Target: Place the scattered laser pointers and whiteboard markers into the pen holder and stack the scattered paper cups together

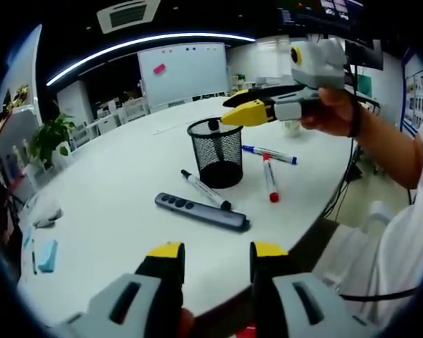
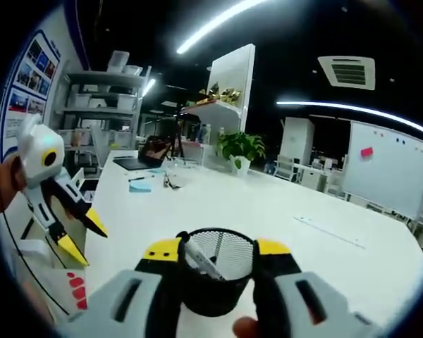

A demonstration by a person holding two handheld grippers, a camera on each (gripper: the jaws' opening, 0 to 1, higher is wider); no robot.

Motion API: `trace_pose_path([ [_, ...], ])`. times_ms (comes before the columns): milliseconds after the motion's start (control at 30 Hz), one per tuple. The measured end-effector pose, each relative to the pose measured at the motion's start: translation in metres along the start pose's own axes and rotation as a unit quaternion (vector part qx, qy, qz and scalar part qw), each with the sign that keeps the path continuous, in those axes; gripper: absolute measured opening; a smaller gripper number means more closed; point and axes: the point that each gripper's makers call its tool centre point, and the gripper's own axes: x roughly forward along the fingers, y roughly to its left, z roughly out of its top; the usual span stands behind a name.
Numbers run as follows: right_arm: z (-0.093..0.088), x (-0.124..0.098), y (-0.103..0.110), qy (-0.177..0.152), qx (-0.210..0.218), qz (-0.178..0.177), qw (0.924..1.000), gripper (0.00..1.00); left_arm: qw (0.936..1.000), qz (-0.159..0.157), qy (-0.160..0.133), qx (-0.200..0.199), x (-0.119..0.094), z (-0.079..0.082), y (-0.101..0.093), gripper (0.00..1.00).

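White table (image 1: 127, 183), near edge: mesh pen holder (image 1: 216, 151); beside it a black-capped marker (image 1: 206, 189), a laser pointer (image 1: 201, 210), red marker (image 1: 269, 179) and blue marker (image 1: 269, 154). Right gripper (image 2: 215, 257) poised over the holder, jaws parted, a marker (image 2: 199, 259) dropping in. Left gripper (image 1: 217, 257) open, empty. Step: loading the holder. Next: probably collect a loose marker.

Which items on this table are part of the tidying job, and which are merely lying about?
Job items:
- mesh pen holder, one marker already inside
- black marker
- blue marker
- red marker
- grey laser pointer

Lying about:
- potted plant
- blue sticky pad
- laptop
- whiteboard
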Motion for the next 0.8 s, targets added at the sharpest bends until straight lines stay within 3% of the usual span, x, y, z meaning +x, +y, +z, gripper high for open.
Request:
trace_pose_path([
  [800, -0.0012, -0.0063, -0.0071, -0.001, 0.013, -0.011, 0.9999, 0.37, 1.0000, -0.004, 0.000, 0.001, 0.0011, 0.0005, -0.0024, 0.37],
])
